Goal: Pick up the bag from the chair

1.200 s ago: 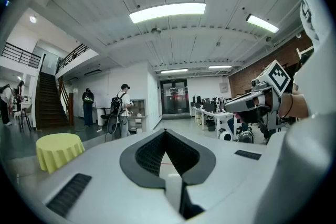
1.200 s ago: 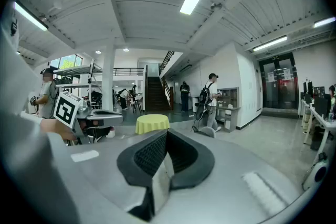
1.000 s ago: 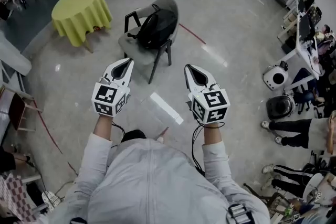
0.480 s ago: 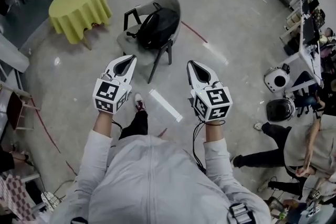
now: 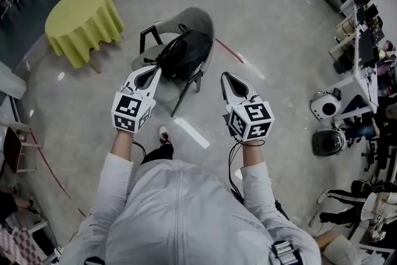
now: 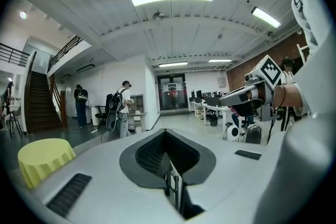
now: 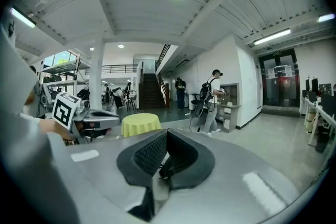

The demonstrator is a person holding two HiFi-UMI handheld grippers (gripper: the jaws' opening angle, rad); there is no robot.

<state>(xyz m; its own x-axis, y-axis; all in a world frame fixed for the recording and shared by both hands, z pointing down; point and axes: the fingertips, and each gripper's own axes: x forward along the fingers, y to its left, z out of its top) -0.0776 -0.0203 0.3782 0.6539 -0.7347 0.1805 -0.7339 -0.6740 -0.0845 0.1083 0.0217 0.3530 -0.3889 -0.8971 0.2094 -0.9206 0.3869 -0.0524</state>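
At the upper left of the head view stands a round counter (image 5: 84, 20) draped in a yellow-green cloth. Right of it, at top centre, is the grey chair (image 5: 200, 17). The bag (image 5: 185, 54), a black backpack, sits on its seat and leans against the backrest with its carry loop upward. It looks closed, and what is inside it cannot be seen.

You hold your left tongs (image 5: 154, 71) out in front of you. Their tip shows right at the bag's lower left edge in that view, though whether it touches cannot be told from above. In the left gripper view the jaws are pressed together with nothing between them. That view looks across the room, with the yellow-green cloth at its lower left and a person wearing a backpack (image 6: 124, 107) in the distance.

Below and between your two hands a white strip (image 5: 191, 132) lies on the floor. Your right tongs (image 5: 225, 76) reach out at centre right, over the floor just right of the chair's legs and apart from the bag. Their jaws are pressed together too, pinching nothing.

A red line (image 5: 229, 49) runs across the floor on the chair's right. Near the right edge sit a white rounded machine (image 5: 324, 105) and, below it, a dark domed one (image 5: 327, 141).
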